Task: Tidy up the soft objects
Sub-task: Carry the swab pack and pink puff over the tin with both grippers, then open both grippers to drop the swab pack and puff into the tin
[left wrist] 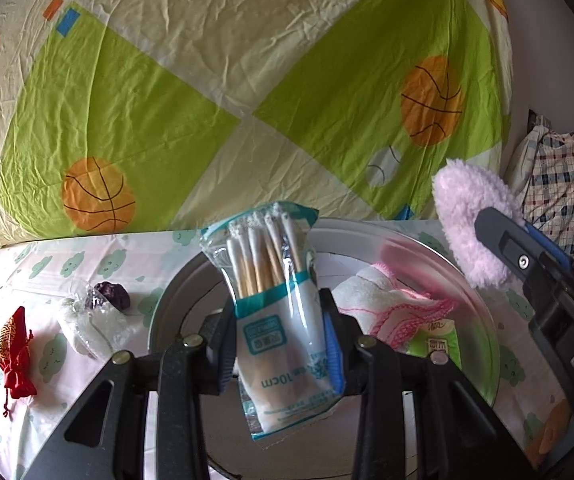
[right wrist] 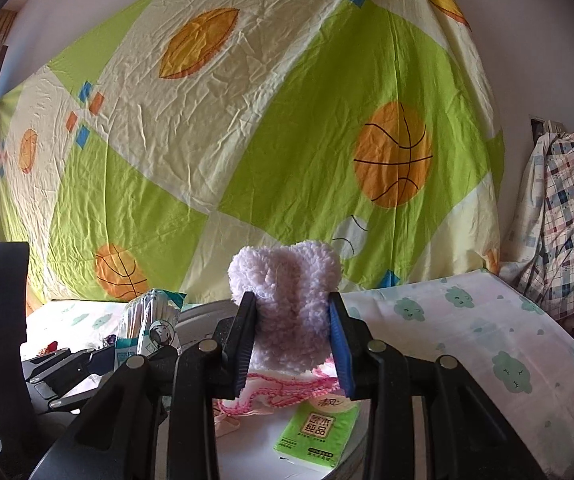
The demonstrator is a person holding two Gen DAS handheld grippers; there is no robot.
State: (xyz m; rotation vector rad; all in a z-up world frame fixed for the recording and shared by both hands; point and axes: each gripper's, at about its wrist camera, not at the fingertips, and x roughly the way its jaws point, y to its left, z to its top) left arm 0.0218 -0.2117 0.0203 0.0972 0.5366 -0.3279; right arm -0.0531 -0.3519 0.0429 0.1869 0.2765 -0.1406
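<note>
Squarely between fingers (left wrist: pixel 329 334) — swab packet (left wrist: pixel 277 300).

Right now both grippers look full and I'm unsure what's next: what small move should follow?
Probably lower the left gripper and release the cotton swab pack into the round tray, since it hangs above the tray, where a towel already lies.

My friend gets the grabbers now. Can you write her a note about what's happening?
Left gripper: shut on the cotton swab pack, above the round tray.
Right gripper: shut on the fluffy pink piece, also over the tray.
Already in the tray: pink-edged cloth, green tissue pack.
Left on the table: red pouch, clear bag.
</note>
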